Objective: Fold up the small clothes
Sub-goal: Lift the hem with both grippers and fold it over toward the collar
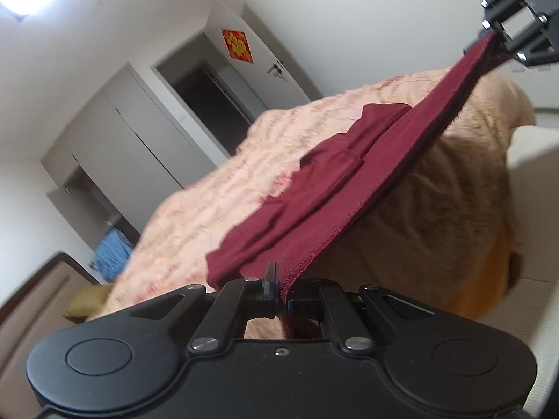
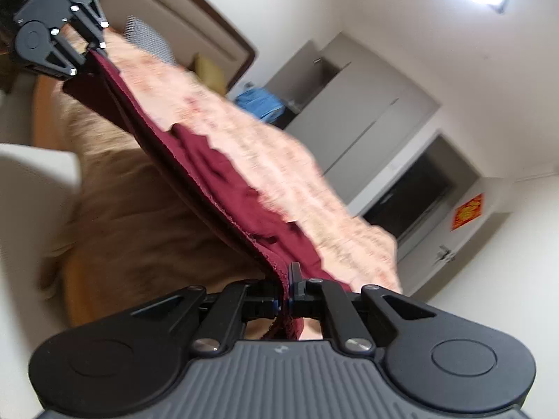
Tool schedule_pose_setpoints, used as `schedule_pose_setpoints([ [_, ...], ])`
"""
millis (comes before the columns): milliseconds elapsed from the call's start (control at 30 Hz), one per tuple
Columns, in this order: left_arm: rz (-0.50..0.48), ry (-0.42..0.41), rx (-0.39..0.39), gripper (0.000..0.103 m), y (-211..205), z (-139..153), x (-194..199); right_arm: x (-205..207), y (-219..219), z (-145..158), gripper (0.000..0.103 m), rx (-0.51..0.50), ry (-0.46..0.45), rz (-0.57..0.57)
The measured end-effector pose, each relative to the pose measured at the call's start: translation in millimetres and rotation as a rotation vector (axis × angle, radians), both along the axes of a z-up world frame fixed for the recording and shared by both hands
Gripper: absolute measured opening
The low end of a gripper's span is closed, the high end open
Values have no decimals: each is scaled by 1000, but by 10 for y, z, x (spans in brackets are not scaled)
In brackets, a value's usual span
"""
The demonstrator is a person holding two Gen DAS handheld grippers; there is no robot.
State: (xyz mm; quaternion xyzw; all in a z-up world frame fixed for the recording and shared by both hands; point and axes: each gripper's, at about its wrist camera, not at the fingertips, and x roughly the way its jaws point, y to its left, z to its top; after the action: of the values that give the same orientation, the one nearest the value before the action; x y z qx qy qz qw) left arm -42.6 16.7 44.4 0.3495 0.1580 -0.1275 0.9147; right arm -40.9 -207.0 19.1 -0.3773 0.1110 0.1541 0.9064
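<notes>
A: Nearest the lens, left wrist view: left gripper (image 1: 282, 284), matte black plastic, rounded lobes, silver pivot screws. Jaws pressed together on the hem of the maroon garment (image 1: 314, 188).

B: Fabric character?

A: Soft knit, deep wine red, with a stitched, slightly scalloped edge. It runs as a taut band from the left gripper up and rightward to the right gripper (image 1: 498, 33), which is clamped on the far end. A looser portion sags off the band's left side in folds and lies against the blanket (image 1: 216, 188).

B: Blanket?

A: Peach-pink, fuzzy pile with faint reddish pattern on top; the side that hangs down is plain tan-brown. It covers a bed.

B: Right wrist view, left to right?

A: Left gripper (image 2: 91, 49) at upper left, pinching one end of the garment (image 2: 223, 188). Band crosses diagonally down to the right gripper (image 2: 288, 288), ribbed grey body panel, jaws shut tight on the hem, a little cloth bunched behind them. Blanket (image 2: 265, 160) lies beyond the band.

B: Background?

A: Padded headboard (image 2: 195, 14) with dark wood trim, yellow pillow (image 2: 209, 70), blue cloth (image 2: 262, 103), grey wardrobe (image 2: 363, 111), red diamond door decoration (image 2: 468, 211). Edges blurred.
</notes>
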Motion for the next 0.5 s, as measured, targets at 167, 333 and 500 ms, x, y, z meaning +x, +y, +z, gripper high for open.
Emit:
schedule_pose_setpoints([
  [167,14,74,-131,4,103,174,198,-112,50,44,6,-30,44,12],
  [333,-6,149,-245,5,191,513,597,214,74,270,6,73,15,-4],
  [500,13,191,-289,5,263,823,1261,750,-21,703,6,131,10,33],
])
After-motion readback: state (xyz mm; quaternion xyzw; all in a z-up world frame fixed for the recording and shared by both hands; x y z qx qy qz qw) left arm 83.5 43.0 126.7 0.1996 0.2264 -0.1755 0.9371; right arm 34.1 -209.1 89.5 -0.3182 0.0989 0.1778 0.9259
